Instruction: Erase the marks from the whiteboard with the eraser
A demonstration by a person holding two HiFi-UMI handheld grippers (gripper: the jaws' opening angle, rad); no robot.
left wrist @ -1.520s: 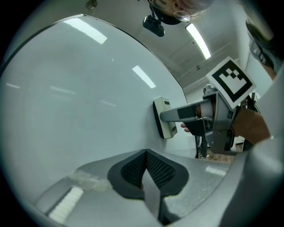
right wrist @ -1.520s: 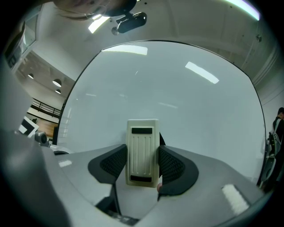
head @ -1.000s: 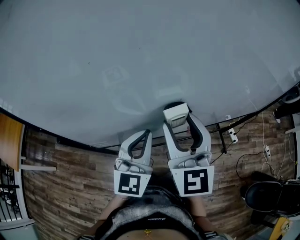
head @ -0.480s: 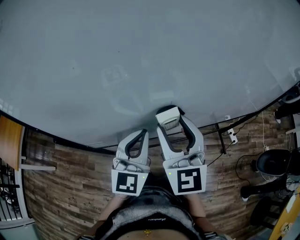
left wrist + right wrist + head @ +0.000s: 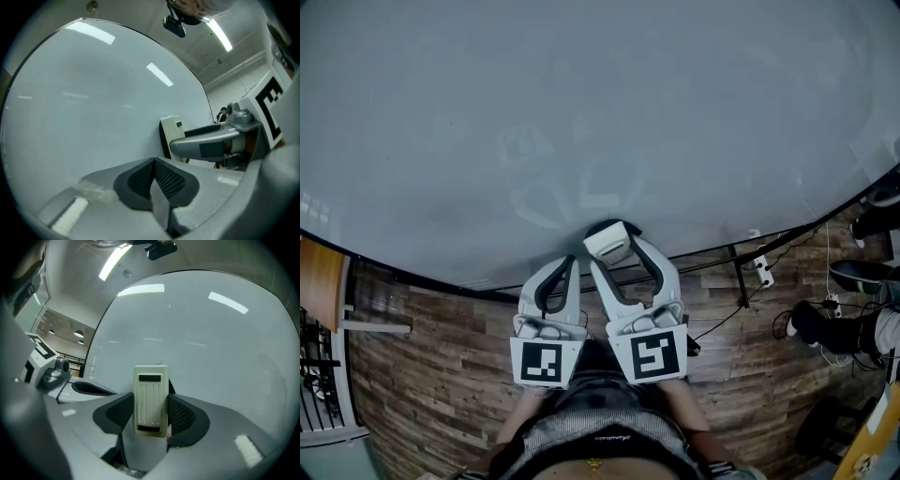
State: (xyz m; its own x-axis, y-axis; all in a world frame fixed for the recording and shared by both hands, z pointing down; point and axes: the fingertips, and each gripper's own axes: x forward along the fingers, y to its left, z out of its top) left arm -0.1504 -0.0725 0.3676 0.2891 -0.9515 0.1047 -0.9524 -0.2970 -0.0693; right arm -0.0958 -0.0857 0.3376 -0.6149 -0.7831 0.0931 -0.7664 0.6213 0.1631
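The left gripper (image 5: 565,264) has its jaws closed on nothing, just left of the right gripper (image 5: 614,239), whose jaws clamp the eraser (image 5: 151,399) by its long sides. The eraser's long axis runs along the jaws, ribbed back facing the camera. Only the left gripper view shows its dark pad against the whiteboard (image 5: 84,103), near the middle of the lower edge. Only the right gripper view shows a thin squiggle (image 5: 161,363) at its far end.
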